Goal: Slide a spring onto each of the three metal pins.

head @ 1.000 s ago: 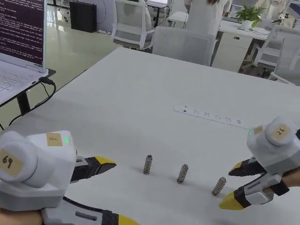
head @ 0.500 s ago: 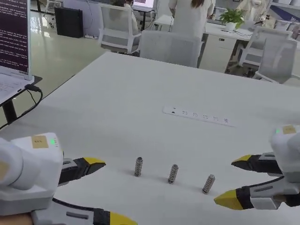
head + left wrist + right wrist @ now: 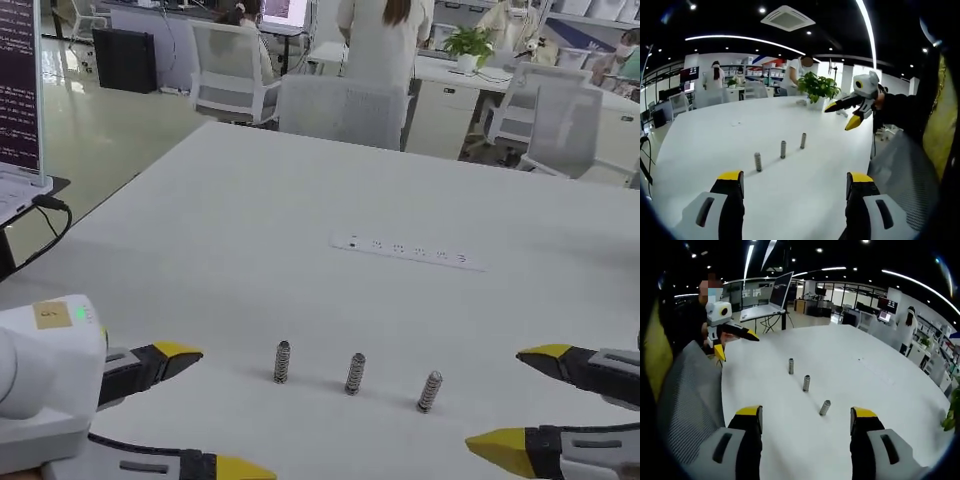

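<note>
Springs (image 3: 355, 373), three of them, stand upright in a row on the white table (image 3: 300, 200), apart from one another; the pins inside are too small to make out. The left gripper (image 3: 212, 410) hovers at 9 o'clock of the row, fingers spread wide, holding nothing. The right gripper (image 3: 515, 397) hovers at 3 o'clock, fingers likewise spread and empty. A power strip (image 3: 405, 251) lies at 12 o'clock, well apart.
</note>
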{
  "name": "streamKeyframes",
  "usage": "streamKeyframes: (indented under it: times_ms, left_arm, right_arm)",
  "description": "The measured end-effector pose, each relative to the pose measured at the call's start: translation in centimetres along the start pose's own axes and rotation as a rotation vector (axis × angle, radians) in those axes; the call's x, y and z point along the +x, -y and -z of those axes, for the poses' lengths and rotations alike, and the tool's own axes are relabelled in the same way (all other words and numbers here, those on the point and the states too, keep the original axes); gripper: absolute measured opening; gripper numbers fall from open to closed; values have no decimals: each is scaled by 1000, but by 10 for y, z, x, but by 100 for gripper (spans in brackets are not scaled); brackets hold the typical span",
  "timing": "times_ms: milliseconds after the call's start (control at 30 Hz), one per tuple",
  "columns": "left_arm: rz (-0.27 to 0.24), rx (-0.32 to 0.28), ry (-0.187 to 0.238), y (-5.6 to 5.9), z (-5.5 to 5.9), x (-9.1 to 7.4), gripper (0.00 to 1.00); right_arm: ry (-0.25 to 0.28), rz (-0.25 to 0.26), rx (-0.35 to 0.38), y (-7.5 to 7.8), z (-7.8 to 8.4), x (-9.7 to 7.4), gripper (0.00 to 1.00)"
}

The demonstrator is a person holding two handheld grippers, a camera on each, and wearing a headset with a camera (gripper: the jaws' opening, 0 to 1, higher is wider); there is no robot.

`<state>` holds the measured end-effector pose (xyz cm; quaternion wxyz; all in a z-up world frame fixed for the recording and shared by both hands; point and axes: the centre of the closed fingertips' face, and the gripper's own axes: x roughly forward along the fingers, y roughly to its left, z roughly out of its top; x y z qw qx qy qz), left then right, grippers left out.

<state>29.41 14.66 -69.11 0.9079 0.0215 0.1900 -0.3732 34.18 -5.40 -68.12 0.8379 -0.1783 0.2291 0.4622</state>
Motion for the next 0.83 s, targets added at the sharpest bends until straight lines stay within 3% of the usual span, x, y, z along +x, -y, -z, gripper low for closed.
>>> streamKeyframes:
  times_ms: [467, 600, 833]
  left_arm:
    - [-18, -25, 22, 0, -1, -7, 82]
    - [-24, -35, 19, 0, 3, -10, 82]
    - [-34, -53, 15, -3, 8, -13, 82]
  right_arm:
    - [63, 49, 66, -23, 23, -12, 75]
    - [85, 88, 84, -20, 25, -16, 78]
    - [91, 106, 97, -20, 26, -17, 81]
